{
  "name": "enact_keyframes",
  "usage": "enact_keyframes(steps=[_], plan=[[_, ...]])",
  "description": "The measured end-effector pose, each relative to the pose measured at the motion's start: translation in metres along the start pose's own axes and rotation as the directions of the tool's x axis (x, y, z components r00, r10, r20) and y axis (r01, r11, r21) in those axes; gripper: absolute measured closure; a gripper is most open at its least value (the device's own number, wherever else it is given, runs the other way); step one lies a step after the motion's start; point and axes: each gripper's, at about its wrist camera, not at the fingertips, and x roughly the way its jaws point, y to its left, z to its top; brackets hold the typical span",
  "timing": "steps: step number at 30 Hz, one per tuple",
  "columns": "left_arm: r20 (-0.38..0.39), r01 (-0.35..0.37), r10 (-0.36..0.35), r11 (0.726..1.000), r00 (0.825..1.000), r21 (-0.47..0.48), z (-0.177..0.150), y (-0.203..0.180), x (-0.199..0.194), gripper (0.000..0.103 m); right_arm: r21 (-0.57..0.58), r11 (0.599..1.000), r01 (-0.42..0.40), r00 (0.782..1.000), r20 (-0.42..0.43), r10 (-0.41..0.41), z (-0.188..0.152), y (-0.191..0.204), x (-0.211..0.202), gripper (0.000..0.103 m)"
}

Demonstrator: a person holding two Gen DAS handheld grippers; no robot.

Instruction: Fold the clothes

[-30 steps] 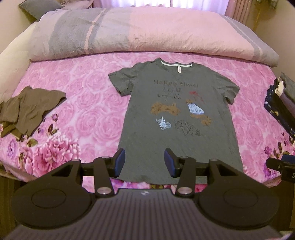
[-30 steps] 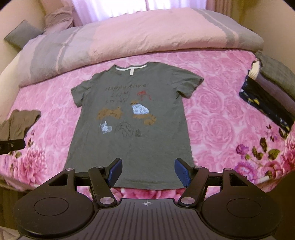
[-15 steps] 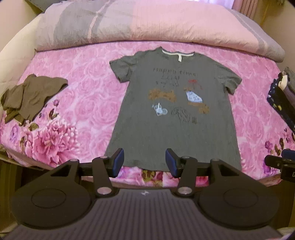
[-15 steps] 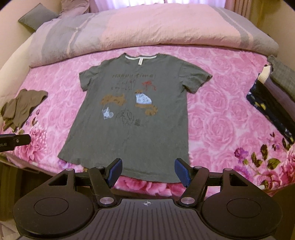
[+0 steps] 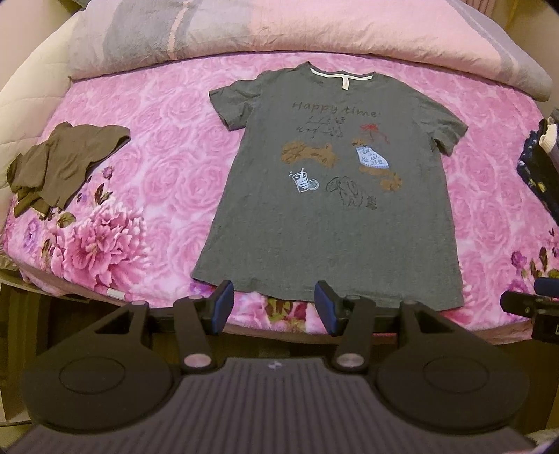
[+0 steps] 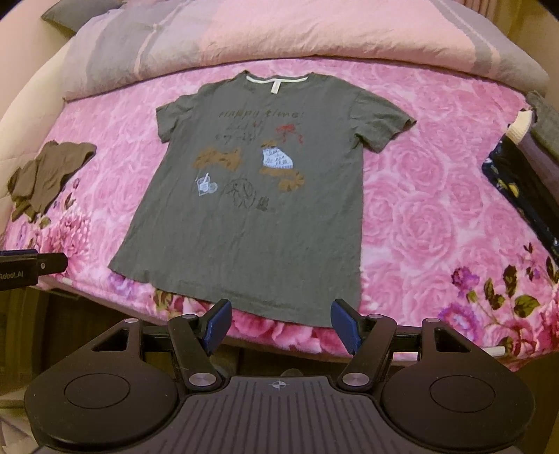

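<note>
Here the grey T-shirt (image 5: 328, 216) lies flat and face up on your pink floral bedspread (image 5: 146, 167), collar toward the rolled duvet (image 5: 314, 31), hem at the near edge. Your left gripper (image 5: 272, 307), jaws just widened, and your right gripper (image 6: 279, 326) both hang spread and empty by that hem. A brown garment (image 5: 66, 164) lies crumpled well to the left; dark, perhaps folded, clothes (image 6: 520, 181) sit right.

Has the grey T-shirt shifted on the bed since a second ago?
No. The grey T-shirt lies flat, its collar as near the folded duvet and its hem by the bed's near edge as before; only the cameras moved.
</note>
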Motion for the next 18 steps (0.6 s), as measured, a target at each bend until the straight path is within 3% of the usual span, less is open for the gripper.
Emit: enact_keyframes(steps=[18], plan=[[0.003,-0.018,0.018,1.000,1.000,-0.024,0.0031,-0.0078,-0.0025,0.056,-0.023,1.000,-0.022,1.000,-0.008,0.021,0.0095,-0.0054,0.0051,0.037]])
